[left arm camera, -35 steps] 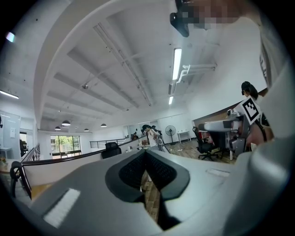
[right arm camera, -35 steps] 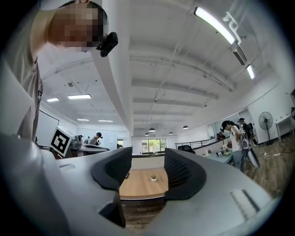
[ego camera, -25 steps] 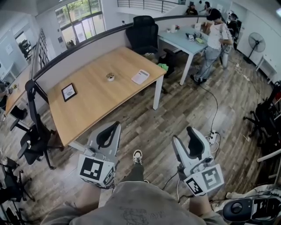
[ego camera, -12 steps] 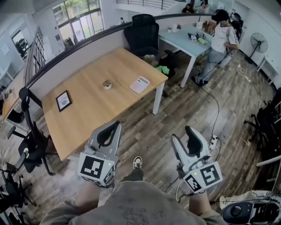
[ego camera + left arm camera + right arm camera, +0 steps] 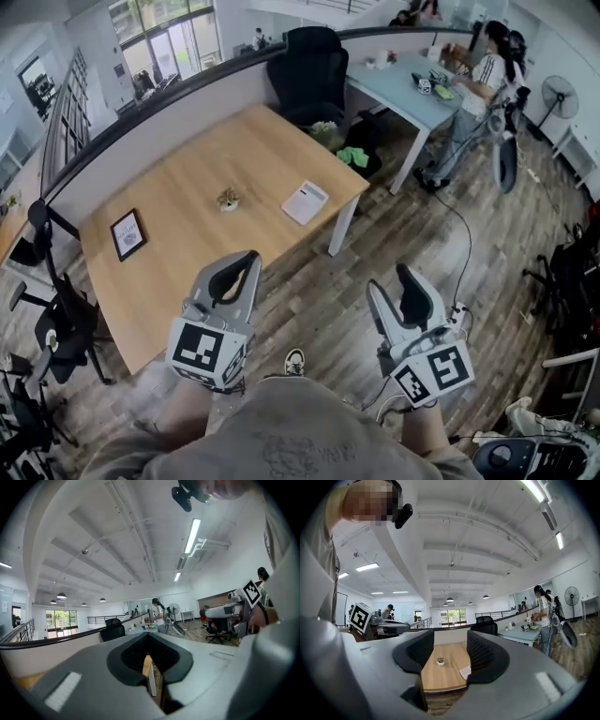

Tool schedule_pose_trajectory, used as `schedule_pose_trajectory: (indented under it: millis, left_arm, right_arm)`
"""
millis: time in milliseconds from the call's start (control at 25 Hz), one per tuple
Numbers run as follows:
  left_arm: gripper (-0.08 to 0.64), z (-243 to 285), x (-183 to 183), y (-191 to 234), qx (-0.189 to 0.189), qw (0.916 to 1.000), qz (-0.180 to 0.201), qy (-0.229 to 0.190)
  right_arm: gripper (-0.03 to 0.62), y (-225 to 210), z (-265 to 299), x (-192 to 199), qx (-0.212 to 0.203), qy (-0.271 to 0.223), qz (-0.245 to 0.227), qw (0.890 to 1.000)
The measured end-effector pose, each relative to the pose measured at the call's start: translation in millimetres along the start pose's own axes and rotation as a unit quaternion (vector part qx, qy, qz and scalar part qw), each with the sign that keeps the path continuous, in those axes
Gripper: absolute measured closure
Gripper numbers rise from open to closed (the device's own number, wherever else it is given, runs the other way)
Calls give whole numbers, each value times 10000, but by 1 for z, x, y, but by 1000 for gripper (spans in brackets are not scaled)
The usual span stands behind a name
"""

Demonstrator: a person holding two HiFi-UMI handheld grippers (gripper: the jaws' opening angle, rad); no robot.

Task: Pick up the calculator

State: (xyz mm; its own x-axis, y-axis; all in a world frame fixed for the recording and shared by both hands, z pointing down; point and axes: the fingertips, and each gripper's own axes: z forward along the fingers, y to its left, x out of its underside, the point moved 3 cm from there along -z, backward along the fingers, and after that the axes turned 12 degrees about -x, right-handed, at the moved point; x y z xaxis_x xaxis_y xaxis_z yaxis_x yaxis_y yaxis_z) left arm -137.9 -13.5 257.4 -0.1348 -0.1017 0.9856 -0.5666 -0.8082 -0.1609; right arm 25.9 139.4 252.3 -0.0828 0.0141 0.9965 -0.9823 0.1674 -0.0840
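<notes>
The white calculator lies flat near the right end of the wooden table, well ahead of both grippers. It also shows as a pale slab between the right gripper's jaws, far off. My left gripper hangs over the floor just short of the table's near edge. Its jaws meet at the tips with nothing between them. My right gripper is over the wooden floor, jaws apart and empty.
A small potted plant and a framed picture stand on the table. Behind it are a black office chair and a low partition. A person stands at a pale blue desk. A cable and power strip lie on the floor at the right.
The view has shifted toward the table, so the calculator sits lower and nearer in the head view. Both grippers keep their pose and jaw state.
</notes>
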Motion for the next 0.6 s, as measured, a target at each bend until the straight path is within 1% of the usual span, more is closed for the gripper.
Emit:
schedule_pose_trajectory:
  millis: [240, 440, 600]
  left_arm:
    - [558, 40, 5, 35, 13, 10000, 20, -61]
    - [558, 60, 9, 50, 19, 10000, -1, -42]
    - [558, 77, 15, 53, 27, 10000, -52, -10]
  right_arm:
    - [388, -21, 53, 1, -9, -60, 0, 10000]
    - [388, -34, 75, 9, 18, 46, 72, 10000]
    - [388, -49, 86, 17, 10, 193, 97, 9998]
